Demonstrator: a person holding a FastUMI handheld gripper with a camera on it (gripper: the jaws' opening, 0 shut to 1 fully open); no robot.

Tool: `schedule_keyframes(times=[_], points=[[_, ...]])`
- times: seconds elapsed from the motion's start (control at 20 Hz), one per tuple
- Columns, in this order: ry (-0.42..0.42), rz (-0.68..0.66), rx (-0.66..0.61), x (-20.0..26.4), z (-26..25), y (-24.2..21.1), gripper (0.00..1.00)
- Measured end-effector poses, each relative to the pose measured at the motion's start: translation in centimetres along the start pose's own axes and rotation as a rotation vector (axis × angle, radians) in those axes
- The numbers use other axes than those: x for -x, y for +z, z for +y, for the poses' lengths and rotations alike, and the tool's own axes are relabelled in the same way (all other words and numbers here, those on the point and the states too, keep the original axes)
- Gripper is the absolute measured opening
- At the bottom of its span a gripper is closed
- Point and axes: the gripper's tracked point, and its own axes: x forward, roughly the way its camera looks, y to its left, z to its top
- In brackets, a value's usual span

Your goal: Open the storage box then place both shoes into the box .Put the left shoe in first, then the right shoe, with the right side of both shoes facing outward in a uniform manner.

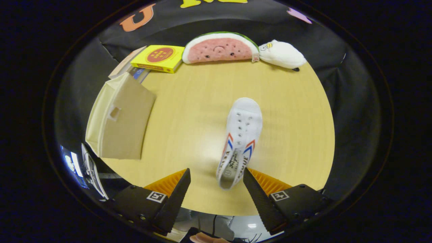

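1. Pale wood makes up the round tabletop (pixel 189 111) under your gripper (pixel 216 175), with black cloth walling the booth behind it.
2. Your fingers stand wide apart and grip nothing. The heel of the white shoe (pixel 241 135) lies between the fingertips, close to the right one; whether it touches is hard to tell.
3. That shoe rests sole-down near the tabletop's near edge, a little right of centre. Its long axis runs away from you, heel toward the fingers and toe pointing at the far edge, leaning slightly right.
4. Lying heel-first to you, it probably offers the heel collar as the easiest grip, which would explain why the fingers straddle that end.
5. On the left edge sits the beige storage box (pixel 118 125), a flap with a cut-out handle turned toward the tabletop's centre. Whether it counts as open, I cannot say from this angle, nor whether a shoe is already inside.
6. Along the far edge, well clear of your path, lie a yellow box (pixel 158 58), a watermelon plush (pixel 219 49) and a white plush (pixel 281 54).
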Motion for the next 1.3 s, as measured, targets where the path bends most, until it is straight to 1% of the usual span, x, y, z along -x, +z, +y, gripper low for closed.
schedule_keyframes(times=[0.2,0.35,0.45,0.6,0.65,0.7,0.8,0.85,0.9,1.0,1.05,1.1,1.2,1.25,1.3], points=[[-0.061,0.010,0.016,-2.1,-3.8,0.1,0.96],[-0.096,0.030,0.046,-4.9,-4.9,0.5,0.96],[-0.124,0.044,0.038,-6.6,-5.6,0.6,0.96],[-0.144,0.040,0.016,-7.4,-6.5,0.9,0.94],[-0.142,0.046,0.005,-7.3,-6.4,0.8,0.91],[-0.118,0.050,-0.013,-7.6,-6.2,0.8,0.91],[-0.076,0.056,-0.056,-8.0,-5.7,1.0,0.73],[-0.058,0.058,-0.054,-8.3,-5.6,1.0,0.64],[-0.019,0.069,-0.053,-8.2,-5.1,0.9,0.64],[0.053,0.090,-0.096,-8.4,-4.2,0.8,0.53],[0.068,0.089,-0.110,-8.4,-4.0,1.0,0.33],[0.080,0.083,-0.112,-8.6,-4.0,1.1,0.24],[0.110,0.080,-0.122,-8.5,-4.3,0.8,0.12],[0.148,0.077,-0.183,-8.3,-4.4,1.0,0.06],[0.180,0.101,-0.210,-8.4,-4.5,0.2,0.02]])
